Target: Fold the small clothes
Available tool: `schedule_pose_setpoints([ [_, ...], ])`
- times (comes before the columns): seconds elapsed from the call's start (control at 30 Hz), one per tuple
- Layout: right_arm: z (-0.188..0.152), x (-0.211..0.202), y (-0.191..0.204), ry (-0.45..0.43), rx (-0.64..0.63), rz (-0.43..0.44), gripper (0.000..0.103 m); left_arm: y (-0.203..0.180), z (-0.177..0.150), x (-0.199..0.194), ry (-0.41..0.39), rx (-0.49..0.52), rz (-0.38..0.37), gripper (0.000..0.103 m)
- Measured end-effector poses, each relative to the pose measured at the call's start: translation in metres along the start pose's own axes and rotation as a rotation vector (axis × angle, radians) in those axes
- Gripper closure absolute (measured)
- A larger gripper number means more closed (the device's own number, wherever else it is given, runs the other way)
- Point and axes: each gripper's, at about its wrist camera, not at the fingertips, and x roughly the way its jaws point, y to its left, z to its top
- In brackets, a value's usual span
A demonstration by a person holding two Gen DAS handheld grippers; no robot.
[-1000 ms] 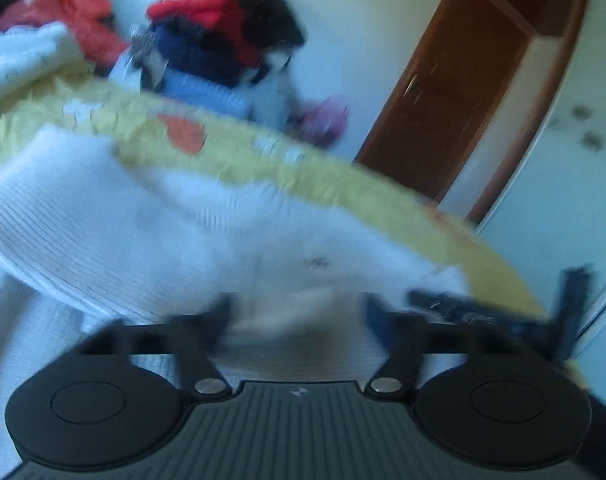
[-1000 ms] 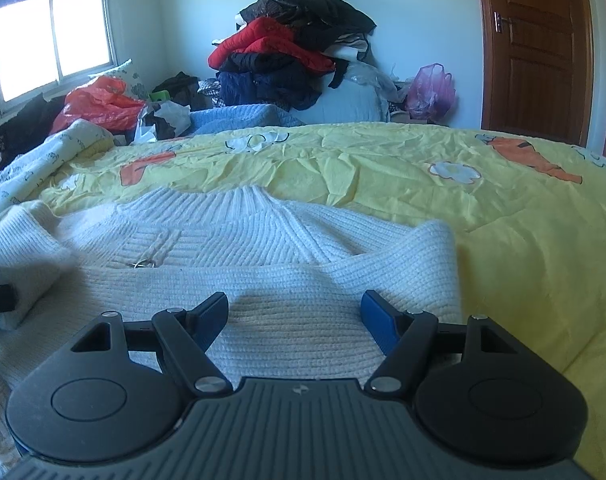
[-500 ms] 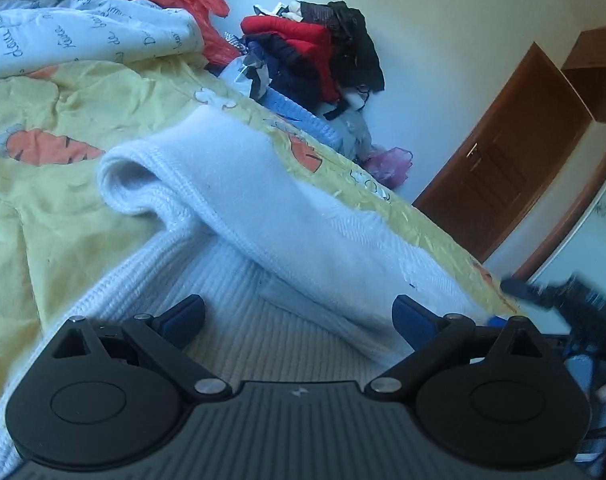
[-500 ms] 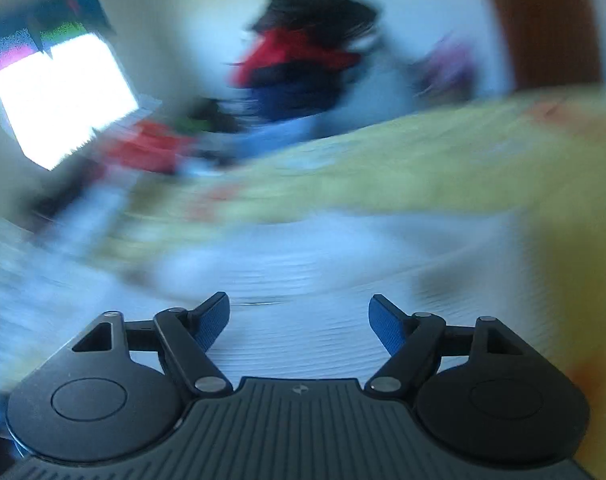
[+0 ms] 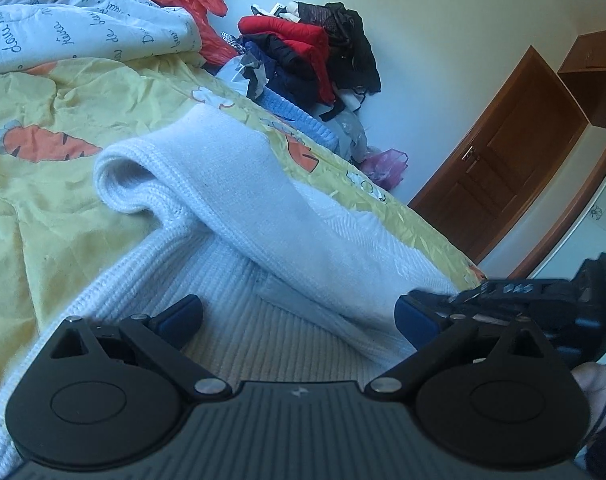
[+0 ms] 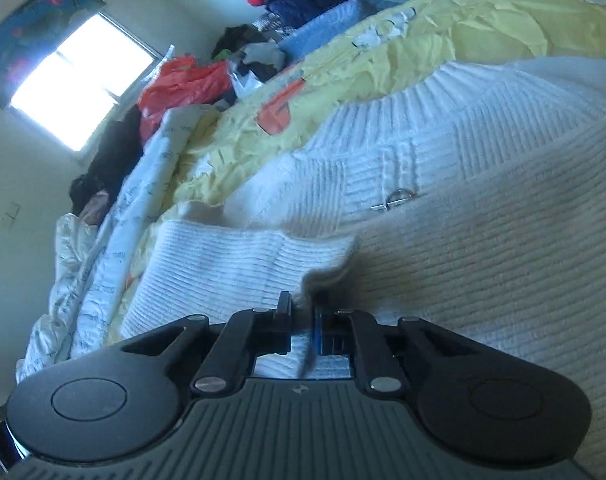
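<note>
While the left gripper (image 5: pixel 299 314) hovers over the white sweater (image 5: pixel 239 196) on the yellow bed (image 5: pixel 55 200), jaws just spread wide and empty, the right gripper (image 6: pixel 303 314) has just clamped what seems its cuff (image 6: pixel 323 268), likely to fold the sleeve across.

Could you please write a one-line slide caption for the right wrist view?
Right gripper shut on the white sweater's ribbed cuff, on a yellow bedspread.
</note>
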Motion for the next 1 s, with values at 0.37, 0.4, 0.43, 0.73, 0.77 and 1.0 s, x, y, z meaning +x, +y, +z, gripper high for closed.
schedule_pose_setpoints([
  [0.37, 0.058, -0.110, -0.014, -0.173, -0.124, -0.049, 0.095, 0.000, 0.000, 0.000, 0.000, 0.000, 0.000, 0.000],
  [0.4, 0.060, -0.123, -0.024, -0.187, -0.120, -0.080, 0.095, 0.000, 0.000, 0.000, 0.000, 0.000, 0.000, 0.000],
  [0.43, 0.060, -0.132, -0.035, -0.194, -0.110, -0.103, 0.095, 0.000, 0.000, 0.000, 0.000, 0.001, 0.000, 0.000],
  [0.73, 0.023, -0.125, -0.103, -0.127, -0.027, -0.211, 0.095, -0.001, 0.000, 0.001, 0.002, 0.014, 0.009, 0.000],
  [0.77, 0.016, -0.122, -0.105, -0.125, -0.020, -0.218, 0.095, -0.001, 0.000, 0.001, 0.002, 0.014, 0.010, 0.000],
  [1.0, -0.004, -0.136, -0.106, -0.231, -0.010, -0.257, 0.071, -0.001, 0.000, 0.001, 0.002, 0.014, 0.010, 0.000],
])
